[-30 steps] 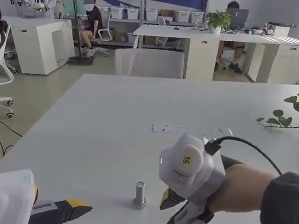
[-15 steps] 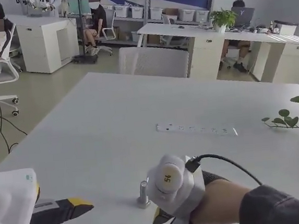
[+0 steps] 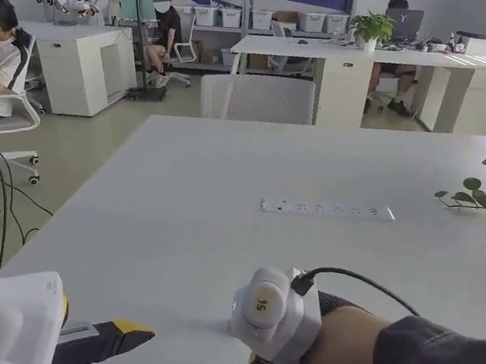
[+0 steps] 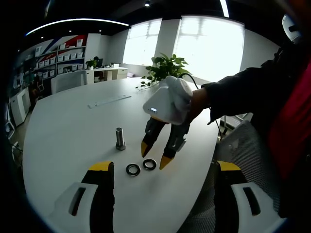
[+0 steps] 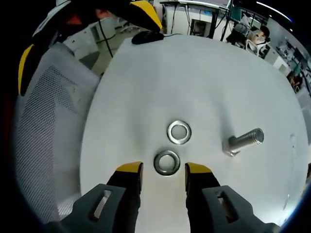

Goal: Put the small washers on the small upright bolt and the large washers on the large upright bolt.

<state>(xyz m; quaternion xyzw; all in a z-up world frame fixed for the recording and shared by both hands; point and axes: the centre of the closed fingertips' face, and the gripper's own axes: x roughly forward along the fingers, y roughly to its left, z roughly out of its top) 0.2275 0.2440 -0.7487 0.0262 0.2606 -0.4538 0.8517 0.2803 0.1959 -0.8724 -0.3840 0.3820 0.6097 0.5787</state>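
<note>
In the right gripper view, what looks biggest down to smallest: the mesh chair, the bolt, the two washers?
1. the mesh chair, by far
2. the bolt
3. the near washer and the far washer: they look alike, so I won't rank them.

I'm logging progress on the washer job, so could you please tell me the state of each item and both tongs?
Bolt: upright, no washer on it.
Near washer: lying flat, ungripped.
Far washer: lying flat, loose.
Right tongs: open, straddling the near washer.
Left tongs: open, empty.
</note>
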